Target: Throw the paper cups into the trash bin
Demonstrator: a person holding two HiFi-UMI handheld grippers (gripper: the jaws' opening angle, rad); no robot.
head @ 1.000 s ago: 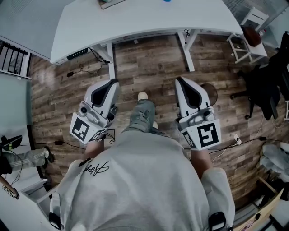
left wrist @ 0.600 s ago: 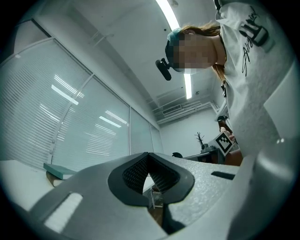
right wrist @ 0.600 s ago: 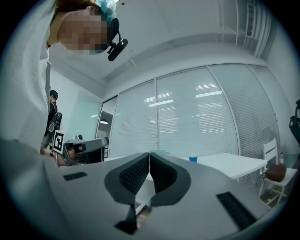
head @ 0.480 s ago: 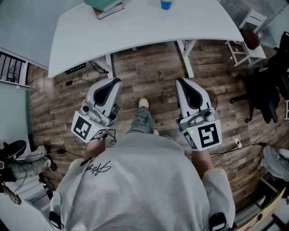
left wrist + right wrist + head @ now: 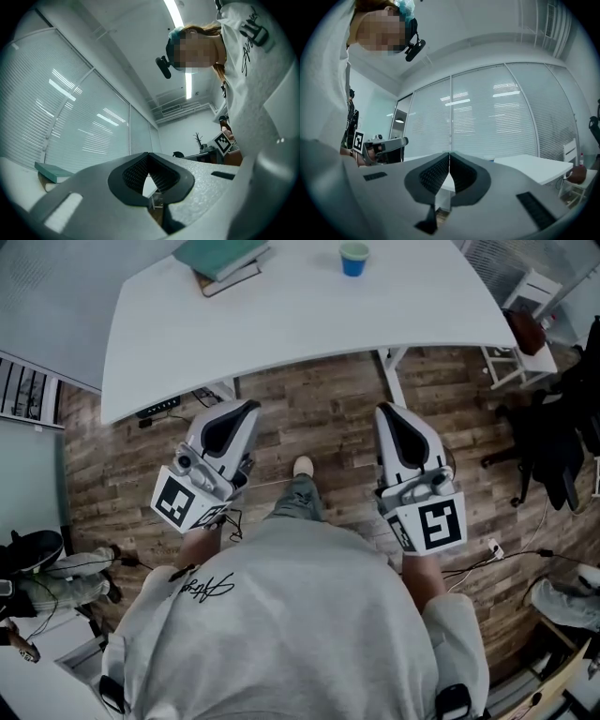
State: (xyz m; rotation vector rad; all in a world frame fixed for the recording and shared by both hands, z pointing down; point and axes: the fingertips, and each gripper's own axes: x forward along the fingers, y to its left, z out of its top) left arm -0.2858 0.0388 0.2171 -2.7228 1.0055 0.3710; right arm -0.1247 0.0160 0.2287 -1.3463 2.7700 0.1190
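A blue paper cup (image 5: 354, 257) stands on the white desk (image 5: 300, 324) at the far edge of the head view. Both grippers hang over the wood floor in front of the desk, well short of the cup. My left gripper (image 5: 246, 410) points toward the desk's left part, its jaws (image 5: 148, 157) closed tip to tip with nothing between them. My right gripper (image 5: 387, 412) points at the desk's right leg; its jaws (image 5: 449, 157) are also shut and empty. No trash bin shows in any view.
Teal books (image 5: 223, 257) lie on the desk left of the cup. Desk legs (image 5: 392, 371) and cables (image 5: 202, 395) stand ahead. A black chair (image 5: 553, 437) and a white stool (image 5: 525, 324) are at the right. My shoe (image 5: 303, 467) is between the grippers.
Both grippers and the person have moved forward toward the desk. The cup and the books have come into the head view. Both jaws stayed shut.
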